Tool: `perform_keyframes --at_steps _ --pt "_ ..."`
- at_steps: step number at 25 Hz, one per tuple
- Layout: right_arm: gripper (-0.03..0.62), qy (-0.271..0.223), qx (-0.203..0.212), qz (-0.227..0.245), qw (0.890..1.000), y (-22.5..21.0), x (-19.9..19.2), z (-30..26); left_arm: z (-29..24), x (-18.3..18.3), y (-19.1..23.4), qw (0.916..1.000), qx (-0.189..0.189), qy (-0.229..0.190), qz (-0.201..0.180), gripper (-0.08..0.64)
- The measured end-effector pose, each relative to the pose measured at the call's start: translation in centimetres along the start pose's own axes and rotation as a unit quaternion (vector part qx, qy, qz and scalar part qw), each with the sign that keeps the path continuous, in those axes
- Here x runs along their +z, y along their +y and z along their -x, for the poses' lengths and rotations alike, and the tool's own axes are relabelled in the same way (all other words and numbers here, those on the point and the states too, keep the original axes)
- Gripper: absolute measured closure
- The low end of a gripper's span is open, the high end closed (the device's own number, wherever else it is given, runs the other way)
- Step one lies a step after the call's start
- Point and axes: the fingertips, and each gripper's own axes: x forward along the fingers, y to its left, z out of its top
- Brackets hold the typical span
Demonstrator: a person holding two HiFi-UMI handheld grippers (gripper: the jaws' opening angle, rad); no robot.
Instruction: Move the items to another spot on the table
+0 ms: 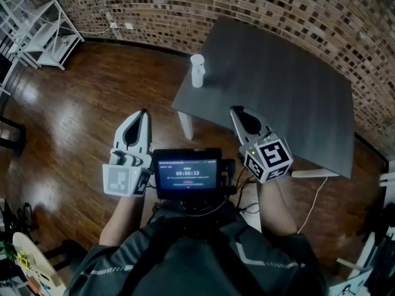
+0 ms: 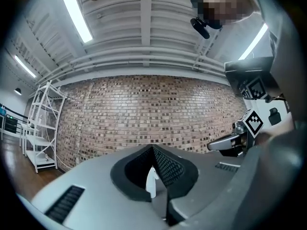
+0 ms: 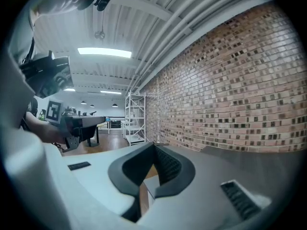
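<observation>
Brick wall [image 1: 185, 11], glossy wooden floor [image 1: 80, 103], dark grey table [image 1: 290, 85], white shelving rack [image 1: 43, 23], ceiling strip lights [image 2: 75, 12].

You have one item to move: a small white bottle [image 1: 197, 70] with a narrower cap on top. It stands upright on the dark grey table [image 1: 284, 85], close to the table's left edge as your head view shows it. In your left gripper view it appears only as a thin white sliver [image 2: 151, 182].
</observation>
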Motion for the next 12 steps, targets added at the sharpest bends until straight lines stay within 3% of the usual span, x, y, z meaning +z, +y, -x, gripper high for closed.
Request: perform_keyframes --at_steps 4,12 --pt "0.591 -0.002 -0.002 -0.003 1.0 0.0 0.0 0.2 0.6 -0.1 -0.1 0.9998 -0.008 -0.008 -0.018 0.565" --pt "0.591 0.002 -0.01 -0.002 1.0 -0.2 -0.6 0.4 1.4 -0.9 1.0 0.9999 -0.001 0.001 -0.012 0.565"
